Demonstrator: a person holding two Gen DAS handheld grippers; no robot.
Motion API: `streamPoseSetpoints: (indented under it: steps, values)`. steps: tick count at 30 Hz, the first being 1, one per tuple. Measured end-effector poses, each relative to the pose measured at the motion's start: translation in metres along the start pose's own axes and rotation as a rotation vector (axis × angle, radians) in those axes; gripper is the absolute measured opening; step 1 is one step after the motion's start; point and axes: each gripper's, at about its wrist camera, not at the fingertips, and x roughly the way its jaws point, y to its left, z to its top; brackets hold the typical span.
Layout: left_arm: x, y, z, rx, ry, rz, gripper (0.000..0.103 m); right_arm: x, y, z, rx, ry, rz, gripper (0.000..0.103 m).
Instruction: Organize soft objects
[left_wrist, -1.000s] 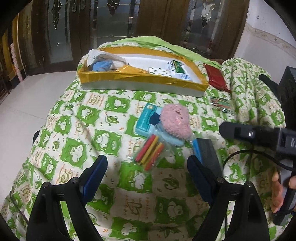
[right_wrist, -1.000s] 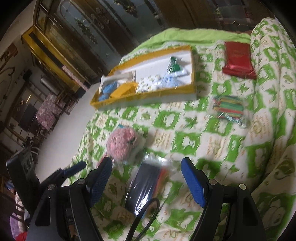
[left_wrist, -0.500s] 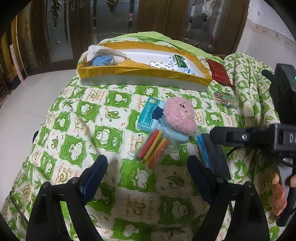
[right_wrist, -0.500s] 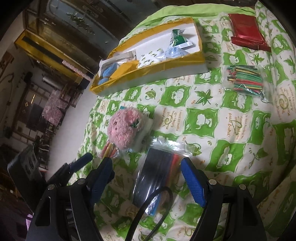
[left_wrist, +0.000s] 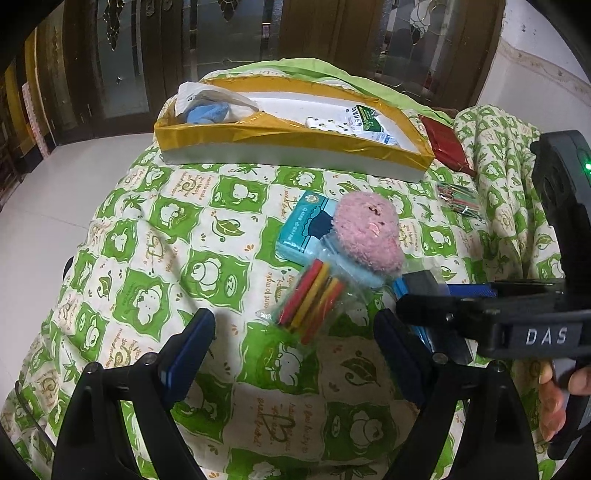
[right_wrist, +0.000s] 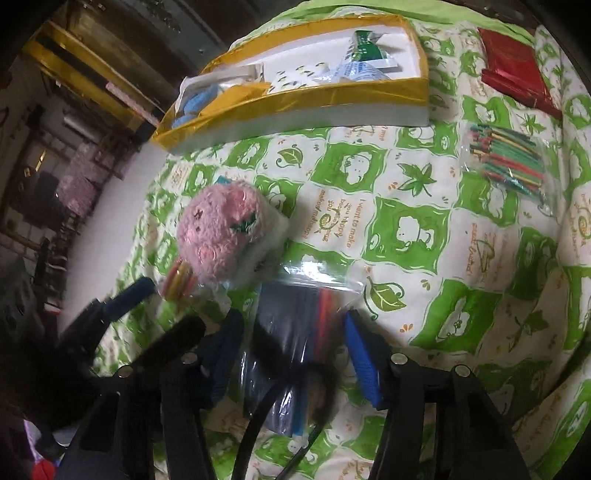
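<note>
The pink plush (right_wrist: 221, 232) lies on the quilt (right_wrist: 406, 229) atop a tissue pack (left_wrist: 306, 229). Your right gripper (right_wrist: 291, 350) straddles a bag (right_wrist: 295, 332), fingers apart; your left gripper (left_wrist: 295, 350) hovers wide.

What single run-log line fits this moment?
left gripper: open, idle | right gripper: open, straddling bag of dark strips | tray: untouched

Right gripper (right_wrist: 291, 347) jaws lowered, narrowed around dark bag (right_wrist: 291, 332)

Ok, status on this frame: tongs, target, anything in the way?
Both tongs open, empty. Right tongs straddling clear bag of dark tubes. Left tongs hovering. Pink plush beside bag, not blocking.
</note>
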Motion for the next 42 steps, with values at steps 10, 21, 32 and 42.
streamPoseSetpoints:
  steps: [10, 21, 32, 42]
  values:
    - [0.010, -0.001, 0.002, 0.014, 0.020, -0.007, 0.075, 0.004, 0.007, 0.003, -0.037, -0.023, -0.033, 0.047]
    - [0.013, 0.000, 0.003, 0.017, 0.022, -0.012, 0.066, -0.017, -0.007, 0.009, 0.024, -0.092, 0.006, 0.046]
    - [0.019, 0.001, 0.006, 0.019, 0.024, -0.035, 0.037, -0.016, -0.008, 0.008, 0.022, -0.093, 0.004, 0.046]
    - [0.014, 0.002, 0.004, 0.012, 0.017, -0.047, 0.016, -0.023, -0.010, 0.005, 0.015, -0.125, -0.004, 0.046]
